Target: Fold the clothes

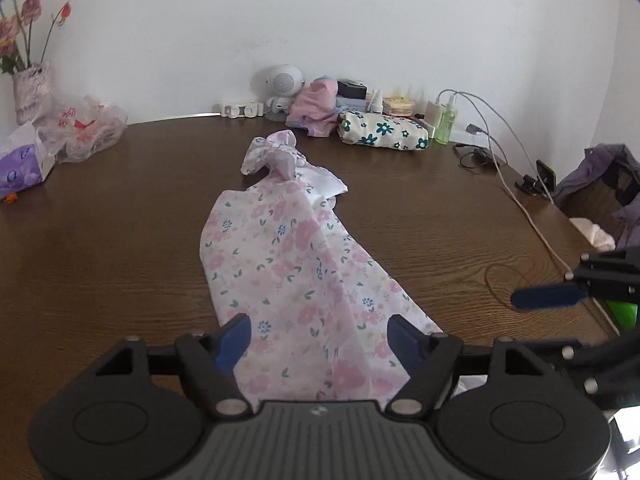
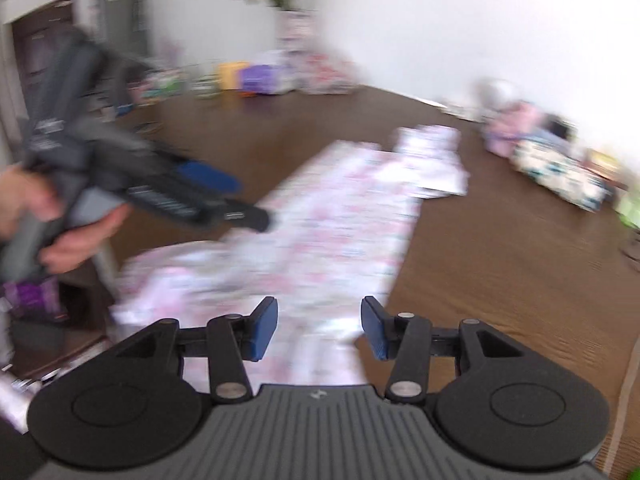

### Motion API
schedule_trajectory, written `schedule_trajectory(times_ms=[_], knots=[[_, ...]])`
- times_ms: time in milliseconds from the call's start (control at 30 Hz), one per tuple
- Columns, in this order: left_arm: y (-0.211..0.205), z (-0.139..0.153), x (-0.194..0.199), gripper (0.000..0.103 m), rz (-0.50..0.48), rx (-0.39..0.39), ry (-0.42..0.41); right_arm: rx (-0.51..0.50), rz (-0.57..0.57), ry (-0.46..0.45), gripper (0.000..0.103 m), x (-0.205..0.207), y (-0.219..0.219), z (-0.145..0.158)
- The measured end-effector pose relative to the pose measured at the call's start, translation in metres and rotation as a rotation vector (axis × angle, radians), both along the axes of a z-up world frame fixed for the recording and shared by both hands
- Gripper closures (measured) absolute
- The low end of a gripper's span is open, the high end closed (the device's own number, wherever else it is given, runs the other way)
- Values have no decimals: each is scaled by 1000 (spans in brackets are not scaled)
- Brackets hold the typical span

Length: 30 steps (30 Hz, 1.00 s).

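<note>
The left gripper (image 1: pixel 318 338) is held low and level, its two blue-padded fingers (image 1: pixel 236 340) spread wide apart; the right gripper (image 2: pixel 319 328) likewise has its jaws parted, with a clear gap between the pads. In the right wrist view, the left gripper appears at the left edge, blurred, gripped by a bare hand (image 2: pixel 60 220) wrapped around its grey handle; its fingers point to the right.

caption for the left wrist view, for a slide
Open left tongs over a floral garment lying lengthwise on a brown table.
</note>
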<state>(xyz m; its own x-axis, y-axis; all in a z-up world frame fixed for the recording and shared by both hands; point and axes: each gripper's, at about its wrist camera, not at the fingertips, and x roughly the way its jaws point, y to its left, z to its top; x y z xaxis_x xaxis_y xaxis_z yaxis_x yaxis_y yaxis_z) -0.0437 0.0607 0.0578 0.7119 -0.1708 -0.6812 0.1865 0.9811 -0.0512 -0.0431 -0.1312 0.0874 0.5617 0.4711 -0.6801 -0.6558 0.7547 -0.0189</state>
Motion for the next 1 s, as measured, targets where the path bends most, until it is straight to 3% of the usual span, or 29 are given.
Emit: schedule_trajectory(times_ms=[67,100,133,267,333,367,467,567,633,667,733,767,800,833,867,900,1000], knots=[[-15,-14,15,36,1,80,17,-17,-98,-19,56,23,-4,-9],[-15,-20,20,74,28,111,37,-4,-123,-8,56,36,-5,-14],[-13,-25,24,100,55,129,58,28,-145,11,56,49,-6,-18],[58,-22,12,102,249,-114,57,85,-164,72,54,76,7,-32],[107,-18,1,102,390,-278,51,65,-106,76,52,74,26,-35],[127,-19,-2,102,451,-320,63,58,-65,77,45,75,38,-36],[159,-23,-7,101,558,-268,92,45,49,85,24,84,86,-35],[161,-18,-7,88,546,-158,69,-13,58,104,24,96,135,-39],[160,-17,-5,76,498,-148,74,-28,47,113,24,103,160,-42],[162,-20,-5,77,467,-153,86,-27,43,123,25,105,171,-44],[160,-24,-2,83,440,-136,111,-39,29,134,38,110,189,-52],[157,-27,0,88,421,-103,116,-50,6,134,57,112,194,-57],[155,-28,1,96,402,-74,114,-58,-15,122,61,113,198,-60],[152,-29,0,98,380,-54,110,-60,-32,96,64,113,197,-60],[151,-30,0,99,359,-37,105,-54,-56,83,83,113,195,-59],[150,-30,-1,100,342,-30,97,-23,-90,85,95,114,185,-56],[152,-33,5,102,299,-1,100,92,-233,53,103,116,131,-35]])
